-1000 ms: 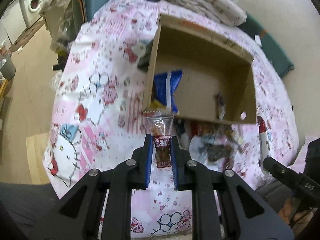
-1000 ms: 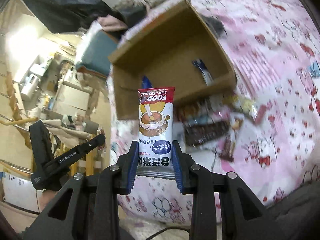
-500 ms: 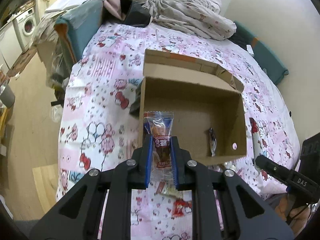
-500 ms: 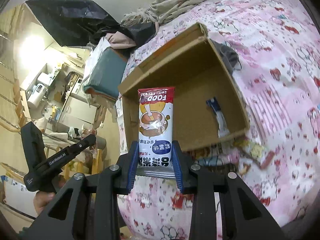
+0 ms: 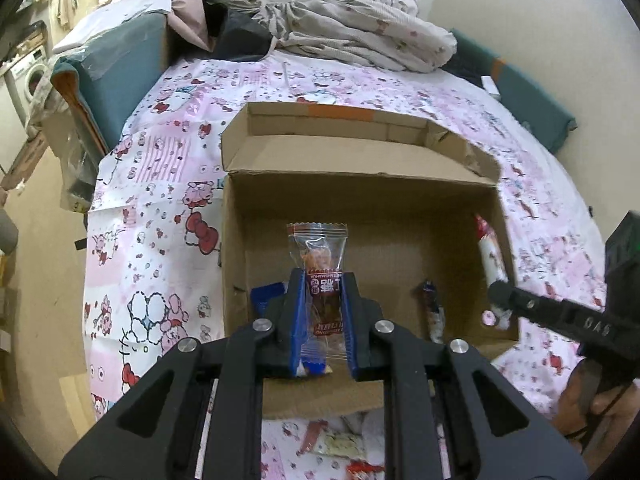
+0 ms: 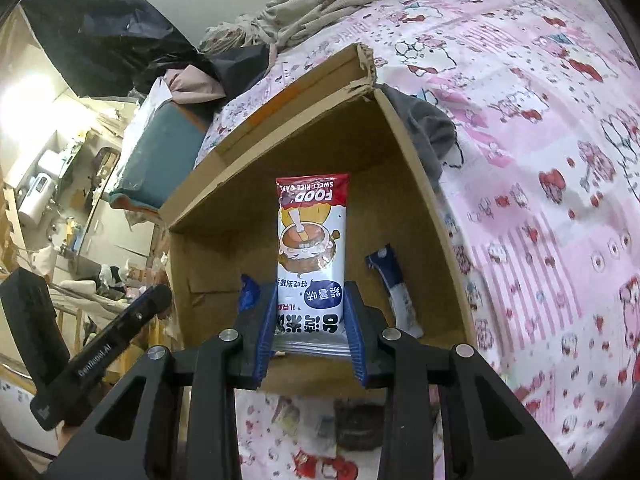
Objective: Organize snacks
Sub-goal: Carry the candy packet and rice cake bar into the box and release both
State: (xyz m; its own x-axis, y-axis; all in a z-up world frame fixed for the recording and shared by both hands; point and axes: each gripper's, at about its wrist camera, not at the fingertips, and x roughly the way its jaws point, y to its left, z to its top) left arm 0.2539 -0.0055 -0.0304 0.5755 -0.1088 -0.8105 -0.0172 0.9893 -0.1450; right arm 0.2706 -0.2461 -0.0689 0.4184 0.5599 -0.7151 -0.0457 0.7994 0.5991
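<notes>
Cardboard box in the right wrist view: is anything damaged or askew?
Yes. The cardboard box has a torn, ragged far corner where its flap meets the side wall. Nothing looks spilled; a blue-and-white packet lies inside it.

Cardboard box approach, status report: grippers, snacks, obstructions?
Left gripper shut on clear snack packet. Right gripper shut on rice cake packet. Both over cardboard box; nothing blocking.

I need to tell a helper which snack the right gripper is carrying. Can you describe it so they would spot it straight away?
Find the open cardboard box on the pink cartoon-print bedspread. Over its open top, the right gripper pinches a tall white packet between blue pads. Its red band reading "FOOD" and "SWEET RICE CAKE", above a cartoon bowl, sets it apart from the small blue-and-white packet lying in the box.
</notes>
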